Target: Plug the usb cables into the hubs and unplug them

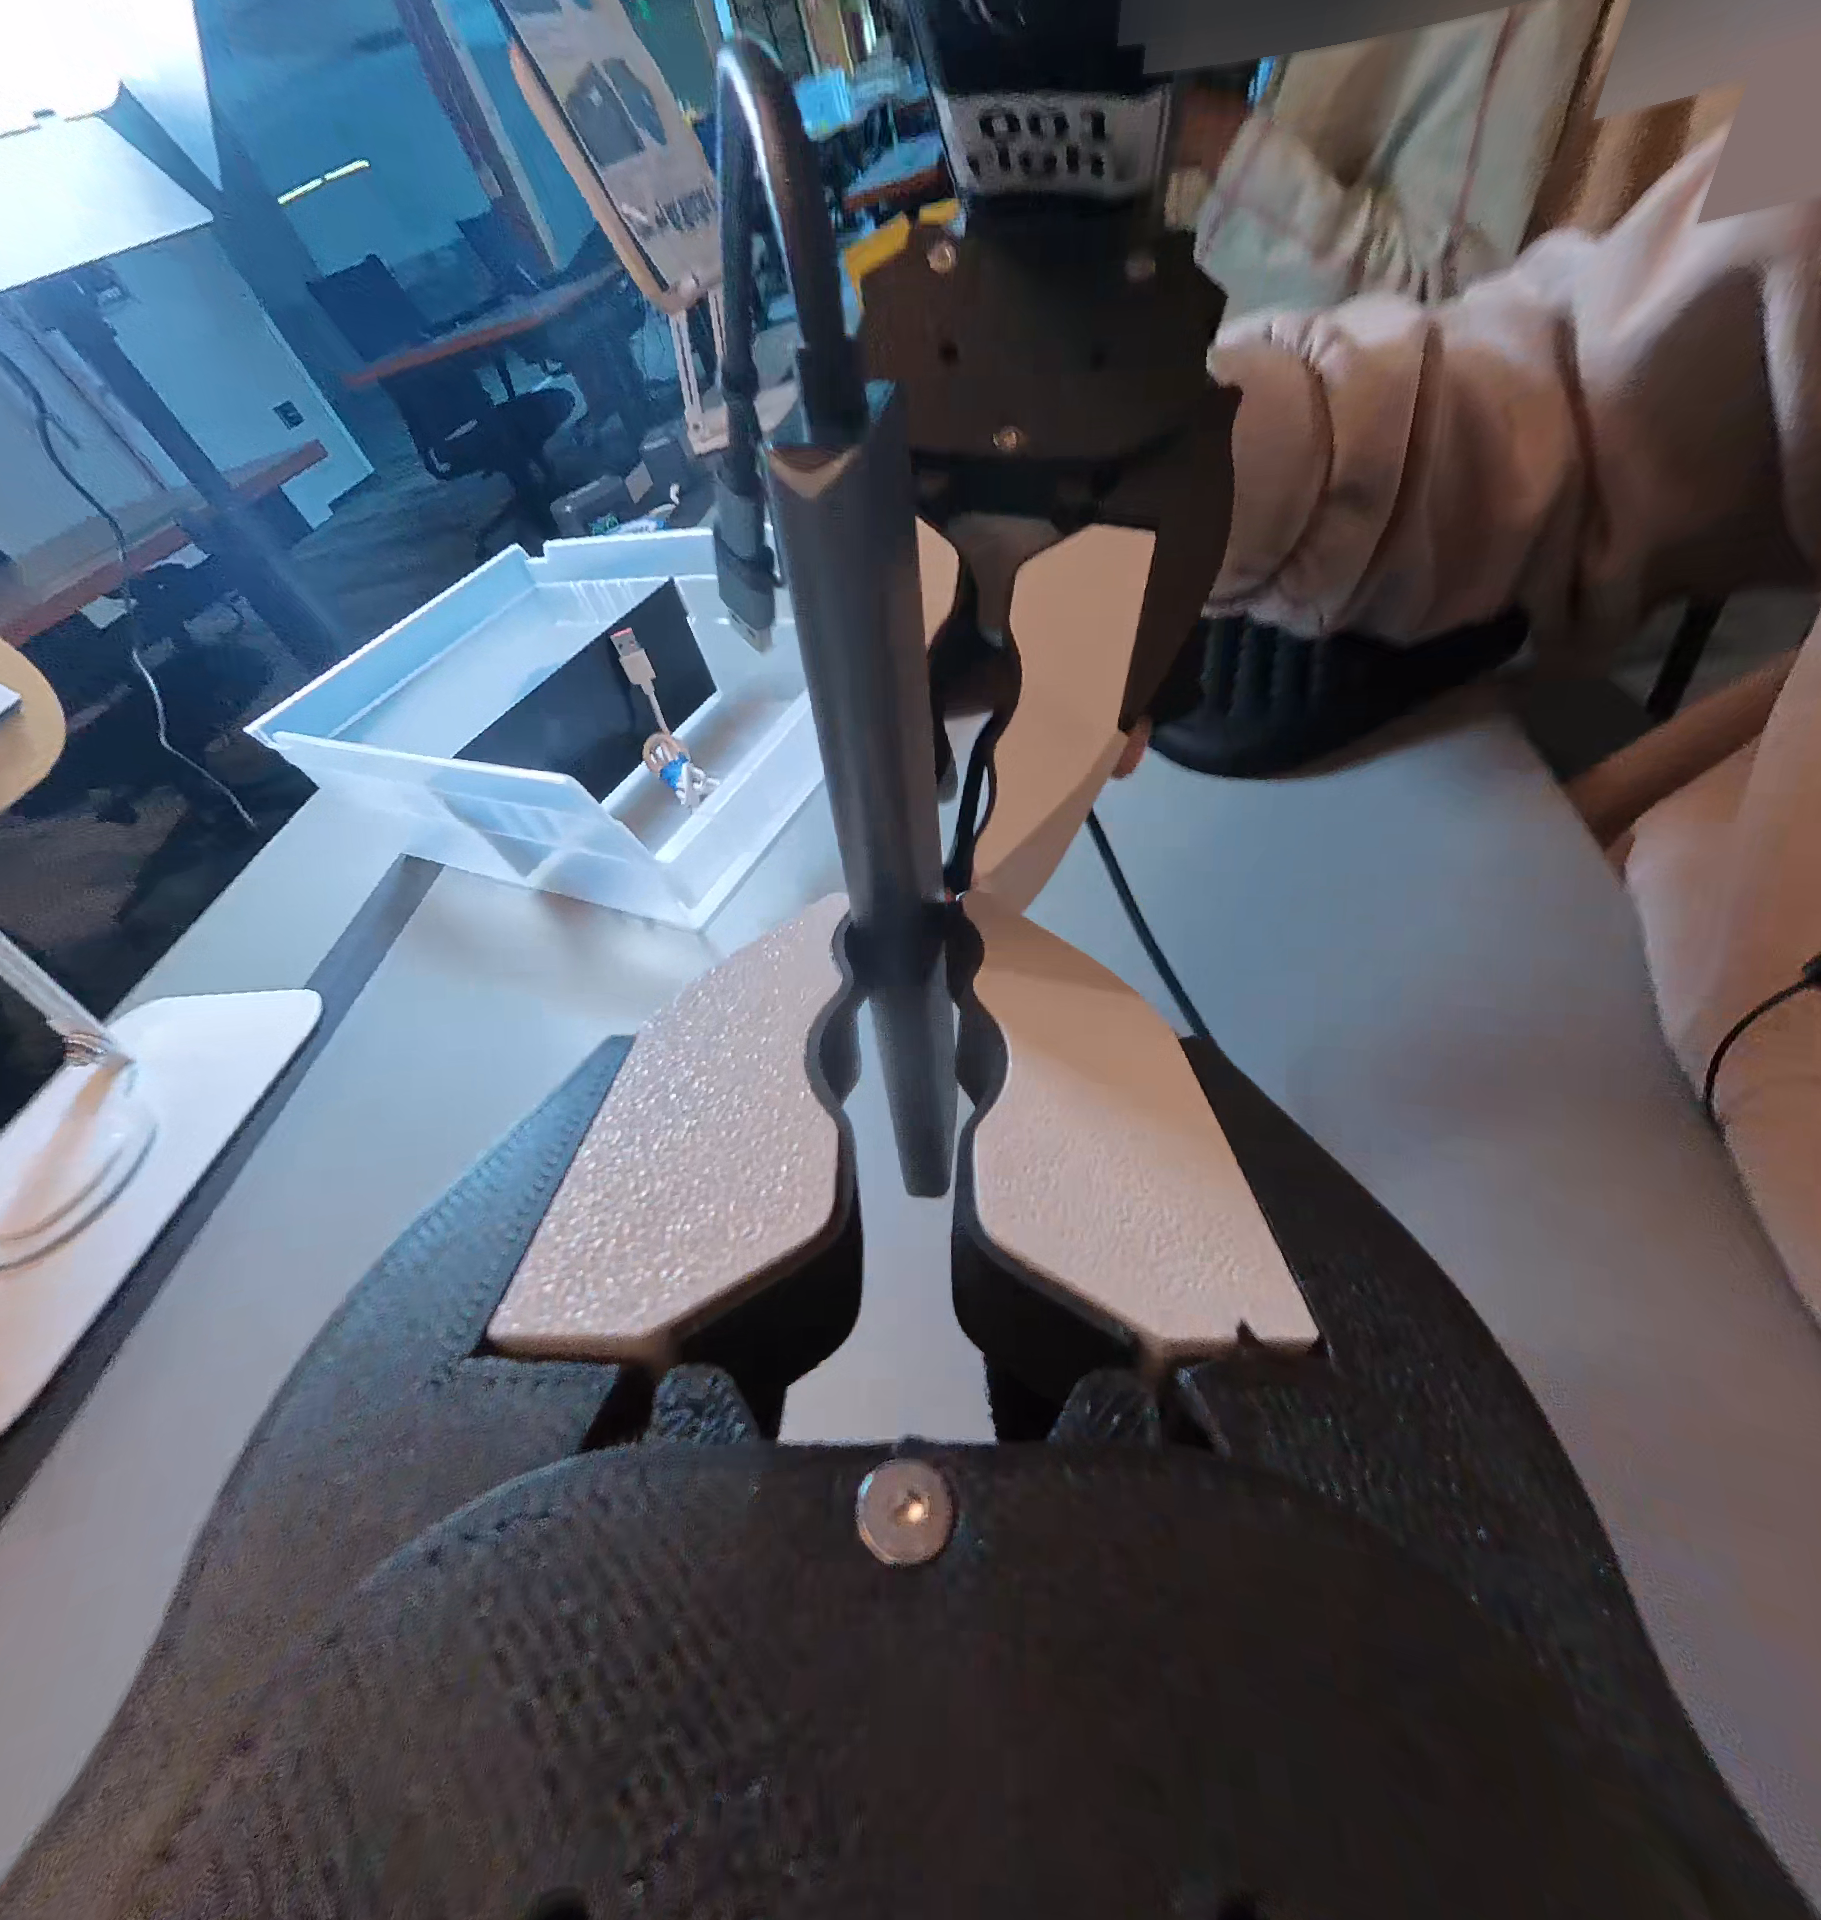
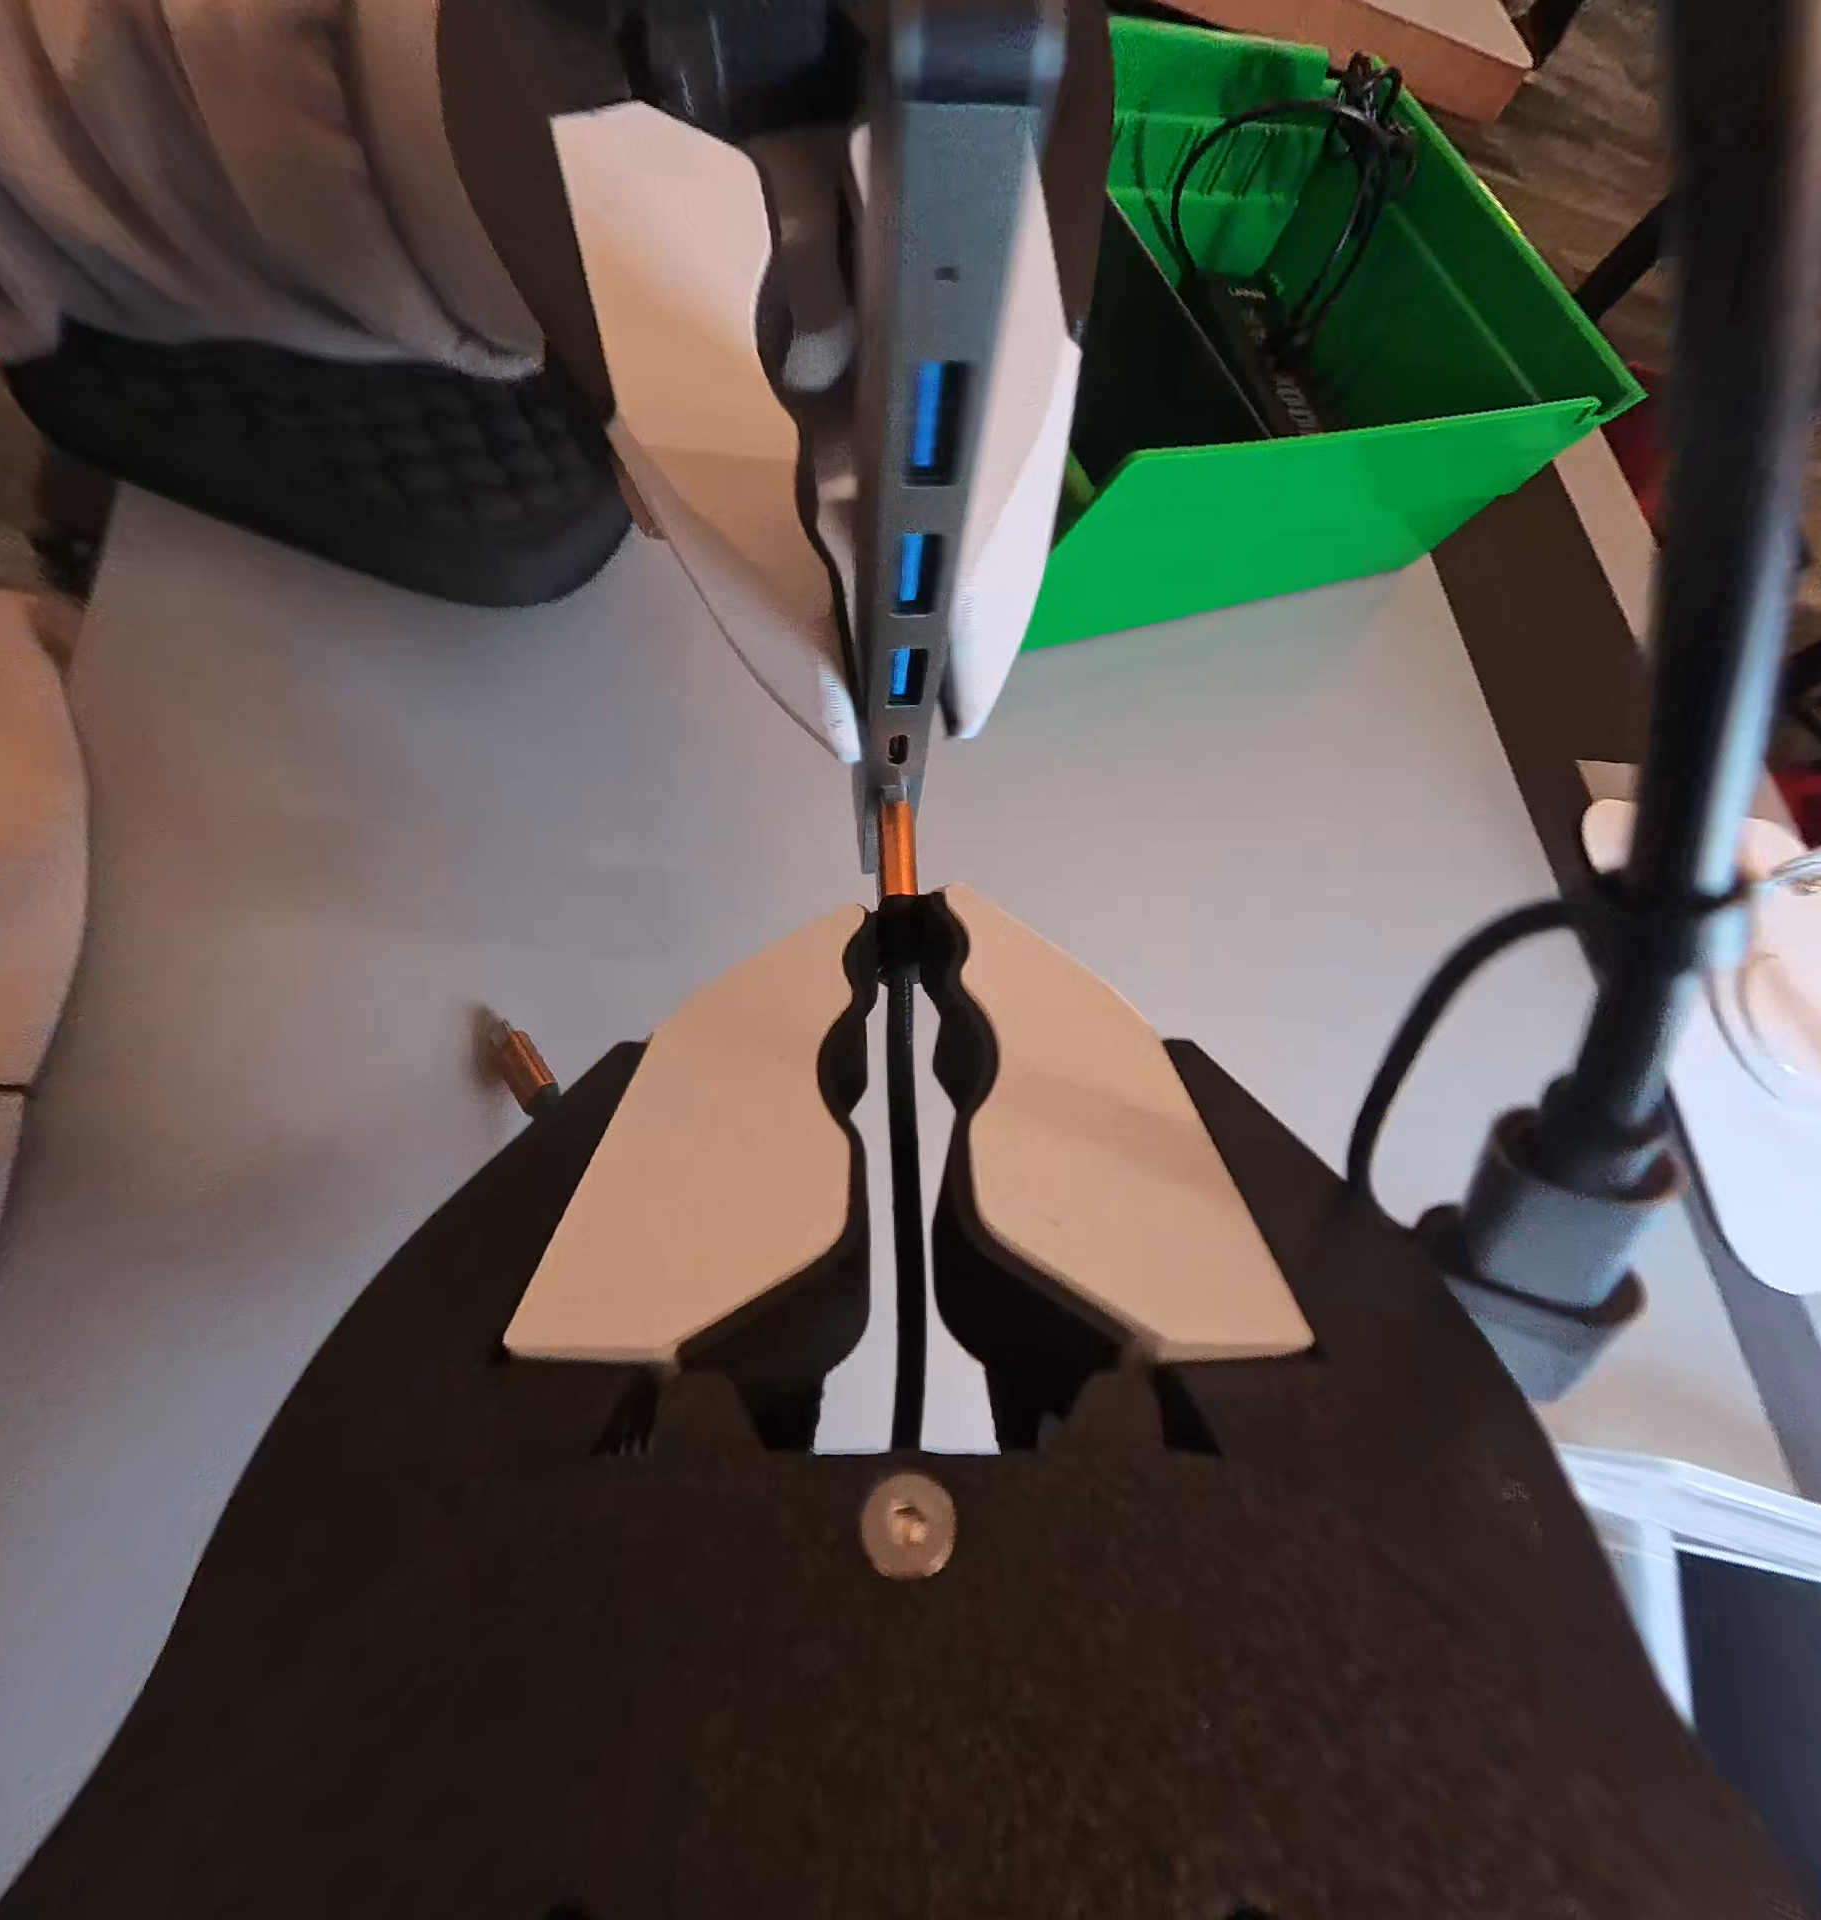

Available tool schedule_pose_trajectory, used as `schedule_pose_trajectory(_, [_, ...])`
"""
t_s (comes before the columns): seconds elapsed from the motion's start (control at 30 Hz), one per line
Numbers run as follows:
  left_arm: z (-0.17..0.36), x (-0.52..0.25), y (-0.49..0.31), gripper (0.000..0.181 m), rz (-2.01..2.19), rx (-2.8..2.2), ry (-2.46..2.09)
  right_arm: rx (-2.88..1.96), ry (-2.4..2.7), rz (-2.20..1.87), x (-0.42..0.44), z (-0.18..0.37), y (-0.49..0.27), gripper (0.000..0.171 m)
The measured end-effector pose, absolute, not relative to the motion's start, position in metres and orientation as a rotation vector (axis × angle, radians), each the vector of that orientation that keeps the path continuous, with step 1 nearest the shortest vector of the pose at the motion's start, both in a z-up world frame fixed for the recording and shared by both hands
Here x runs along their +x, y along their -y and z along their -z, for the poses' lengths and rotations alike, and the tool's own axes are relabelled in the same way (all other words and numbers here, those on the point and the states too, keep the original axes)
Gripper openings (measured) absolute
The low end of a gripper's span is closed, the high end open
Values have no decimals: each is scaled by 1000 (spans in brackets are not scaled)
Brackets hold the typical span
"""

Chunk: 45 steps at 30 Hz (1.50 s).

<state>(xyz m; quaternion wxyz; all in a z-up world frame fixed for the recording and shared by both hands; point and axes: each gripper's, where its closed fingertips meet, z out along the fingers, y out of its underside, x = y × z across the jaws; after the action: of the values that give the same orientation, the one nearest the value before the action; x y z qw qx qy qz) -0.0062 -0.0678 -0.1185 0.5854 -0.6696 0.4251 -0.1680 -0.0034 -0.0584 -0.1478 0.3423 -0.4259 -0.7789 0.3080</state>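
My left gripper (image 1: 901, 925) is shut on a slim grey hub (image 1: 864, 675) and holds it upright above the white table (image 1: 1353, 935). The hub's own cable loops over its top, and its plug (image 1: 745, 540) dangles beside it. In the right wrist view the hub (image 2: 932, 312) shows three blue ports. My right gripper (image 2: 904, 914) is shut on a black braided cable (image 2: 906, 1195), just behind its orange plug (image 2: 898, 852). The plug's tip meets the lowest port on the hub; how deep it sits is unclear. The cable's other orange plug (image 2: 519, 1065) lies on the table.
A green bin (image 2: 1301, 499) holding a black cable and another hub stands at the back right. A white tray (image 1: 470, 769) with a white cable lies to the left. A lamp base (image 1: 106, 1143) is at the left edge. A person's sleeve (image 1: 1508, 436) is behind. Only a small space, under 4 cm, lies between the two pairs of fingers.
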Motion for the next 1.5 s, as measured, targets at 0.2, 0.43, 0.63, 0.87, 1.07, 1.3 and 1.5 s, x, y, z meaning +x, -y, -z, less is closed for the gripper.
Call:
schedule_pose_trajectory(0.2, [117, -5, 75, 11, 236, -1564, -1125, -1026, 2043, -710, 2, 141, 59, 7])
schedule_pose_trajectory(0.43, [136, 0, 77, 11, 169, -1635, -1231, -961, 2170, -586, 16, 151, 59, 7])
schedule_pose_trajectory(0.63, [160, -3, 64, 11, -8, -1711, -1286, -936, 2190, -483, 20, 152, 56, 7])
schedule_pose_trajectory(0.87, [135, -45, 48, 11, 65, -1761, -982, -836, 2050, -901, 67, 70, 50, 7])
schedule_pose_trajectory(1.07, [120, -70, 36, 11, 294, -1781, -692, -851, 1331, -604, 101, -63, -61, 8])
schedule_pose_trajectory(1.3, [124, -65, 40, 11, 320, -1776, -699, -987, 1099, -317, 95, -18, -178, 7])
schedule_pose_trajectory(1.5, [138, -60, 40, 12, 356, -1797, -715, -1544, 1625, -232, 87, 147, -208, 45])
